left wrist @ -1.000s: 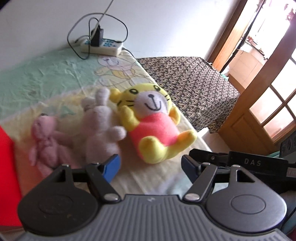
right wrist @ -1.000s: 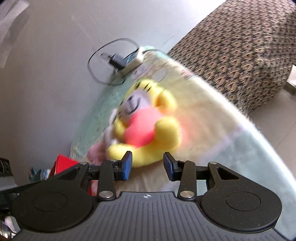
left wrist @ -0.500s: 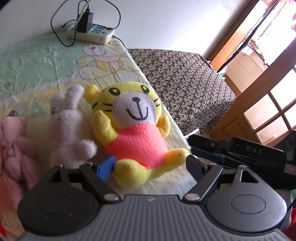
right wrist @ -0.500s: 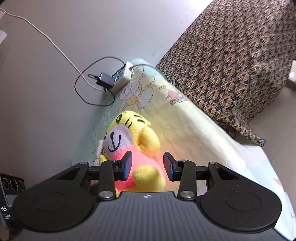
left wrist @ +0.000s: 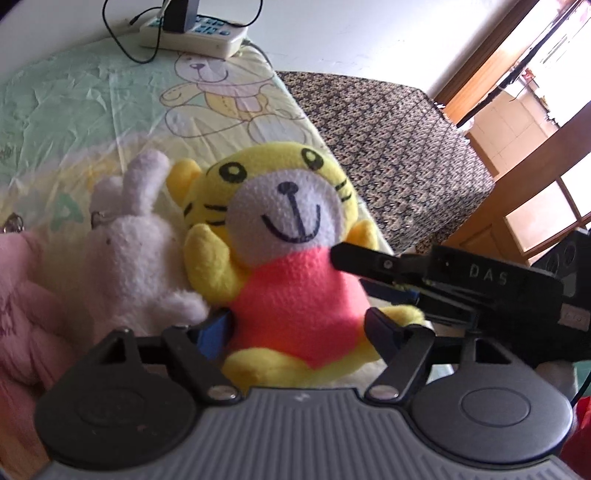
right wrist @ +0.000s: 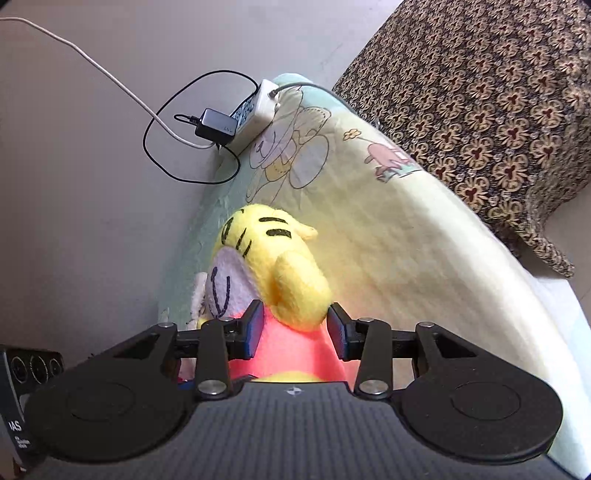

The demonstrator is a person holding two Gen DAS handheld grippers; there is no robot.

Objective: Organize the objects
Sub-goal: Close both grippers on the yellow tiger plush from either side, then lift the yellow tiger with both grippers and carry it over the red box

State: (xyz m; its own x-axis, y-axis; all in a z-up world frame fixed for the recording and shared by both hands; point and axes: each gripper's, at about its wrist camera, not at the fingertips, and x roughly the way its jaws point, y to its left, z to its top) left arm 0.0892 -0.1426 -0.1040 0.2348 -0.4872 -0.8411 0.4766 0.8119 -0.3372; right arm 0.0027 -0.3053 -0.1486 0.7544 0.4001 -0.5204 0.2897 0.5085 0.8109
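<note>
A yellow tiger plush in a pink shirt lies face up on the cartoon-print bedsheet. A pale lilac rabbit plush lies to its left and a pink plush at the far left. My left gripper is open, its fingers on either side of the tiger's pink belly. My right gripper is open around the tiger's yellow arm; it shows from the right in the left wrist view.
A white power strip with a black charger and cables sits at the bed's far edge by the wall; it also shows in the right wrist view. A patterned brown cover lies to the right. A wooden door stands beyond.
Both grippers have moved in on the tiger plush. The left now straddles its belly and the right has come to its arm. Both stay open.
</note>
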